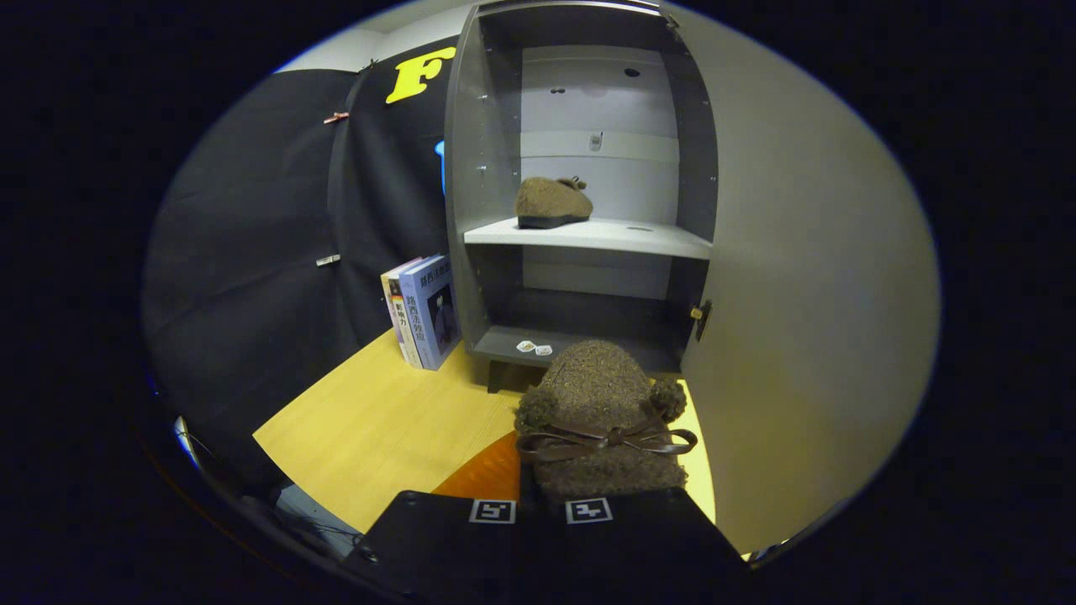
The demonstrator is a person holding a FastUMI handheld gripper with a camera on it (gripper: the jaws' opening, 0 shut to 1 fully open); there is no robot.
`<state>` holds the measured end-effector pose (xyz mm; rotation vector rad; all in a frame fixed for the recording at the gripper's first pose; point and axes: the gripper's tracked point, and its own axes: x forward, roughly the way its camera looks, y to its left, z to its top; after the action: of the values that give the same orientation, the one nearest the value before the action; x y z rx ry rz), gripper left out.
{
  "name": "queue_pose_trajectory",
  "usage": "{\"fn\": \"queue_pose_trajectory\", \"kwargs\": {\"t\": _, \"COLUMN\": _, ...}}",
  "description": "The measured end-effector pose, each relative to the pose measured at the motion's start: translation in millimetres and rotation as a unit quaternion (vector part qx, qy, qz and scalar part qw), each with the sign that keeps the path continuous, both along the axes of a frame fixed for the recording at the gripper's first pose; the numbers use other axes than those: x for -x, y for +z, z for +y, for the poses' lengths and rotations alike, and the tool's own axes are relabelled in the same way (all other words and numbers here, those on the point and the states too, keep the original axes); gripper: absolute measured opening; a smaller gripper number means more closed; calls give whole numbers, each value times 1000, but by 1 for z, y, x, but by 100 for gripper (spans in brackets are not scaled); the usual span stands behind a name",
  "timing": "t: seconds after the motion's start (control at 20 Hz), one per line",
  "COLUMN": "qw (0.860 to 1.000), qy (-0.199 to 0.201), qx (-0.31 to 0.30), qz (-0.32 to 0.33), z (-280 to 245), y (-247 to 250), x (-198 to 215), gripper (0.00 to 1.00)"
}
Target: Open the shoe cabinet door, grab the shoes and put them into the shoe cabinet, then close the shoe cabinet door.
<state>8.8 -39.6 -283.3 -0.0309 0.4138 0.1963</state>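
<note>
Second shoe in my tongs, cabinet standing open ahead.

The shoe cabinet (580, 168) stood open beyond my tongs, its pale door (807, 277) swung wide to the right and filling that side. It sat on the wooden counter (378, 420), with a few books (424, 311) standing upright just beside its left wall. One brown fuzzy shoe (551, 203) already lay on the middle shelf (605, 235), toward the left. The other brown shoe (601, 416), with pom-poms and a dark bow, sat between my tongs (542, 508), toe pointing at the cabinet's bottom compartment; the fingers were drawn in narrow on its heel end, gripping it from both sides. Two small tags (535, 347) lay on the cabinet's bottom board.
</note>
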Motion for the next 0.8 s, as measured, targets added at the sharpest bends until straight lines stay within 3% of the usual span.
{"fn": "queue_pose_trajectory", "kwargs": {"t": 0.3, "qw": 999, "qy": -29, "qx": -15, "qz": 5, "z": -7, "y": 48, "x": -49, "gripper": 7}}
{"fn": "queue_pose_trajectory", "kwargs": {"t": 0.8, "qw": 998, "qy": -65, "qx": 9, "qz": -18, "z": 2, "y": 143, "x": -201, "gripper": 7}}
